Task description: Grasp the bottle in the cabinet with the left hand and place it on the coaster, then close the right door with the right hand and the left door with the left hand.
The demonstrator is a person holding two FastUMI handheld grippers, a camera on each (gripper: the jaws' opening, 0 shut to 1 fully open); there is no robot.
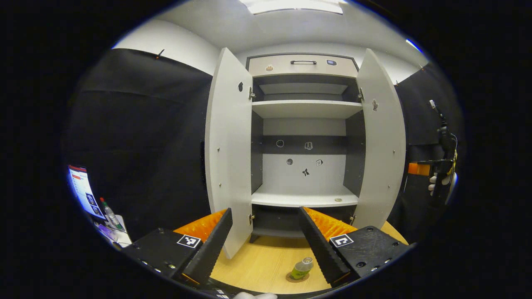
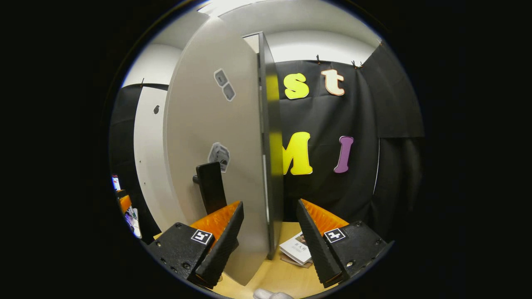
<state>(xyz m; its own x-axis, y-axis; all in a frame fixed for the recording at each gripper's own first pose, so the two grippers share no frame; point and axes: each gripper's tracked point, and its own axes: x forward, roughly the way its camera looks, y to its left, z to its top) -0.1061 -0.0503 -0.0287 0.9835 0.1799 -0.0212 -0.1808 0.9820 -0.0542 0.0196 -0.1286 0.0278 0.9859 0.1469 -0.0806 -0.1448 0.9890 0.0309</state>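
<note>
The bottle (image 1: 302, 268) is seen set on the coaster (image 1: 296, 277) on the tabletop (image 1: 257, 265) in front of the cabinet (image 1: 305, 137), between the released left gripper (image 1: 264, 245) fingers. The right gripper (image 2: 268, 245), also spread and empty, is placed astride the right door (image 2: 216, 158) edge. The door is best pushed evenly near its free edge. Beyond, the cabinet's 2 shelves are seen bare of bottles.

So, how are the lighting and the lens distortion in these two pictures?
Left gripper view: a ceiling light glares at the top, the cabinet is evenly lit, and its open doors bow outward. Right gripper view: the right door bulges strongly up close, with a bright ceiling patch above it; both images look sharp.
</note>
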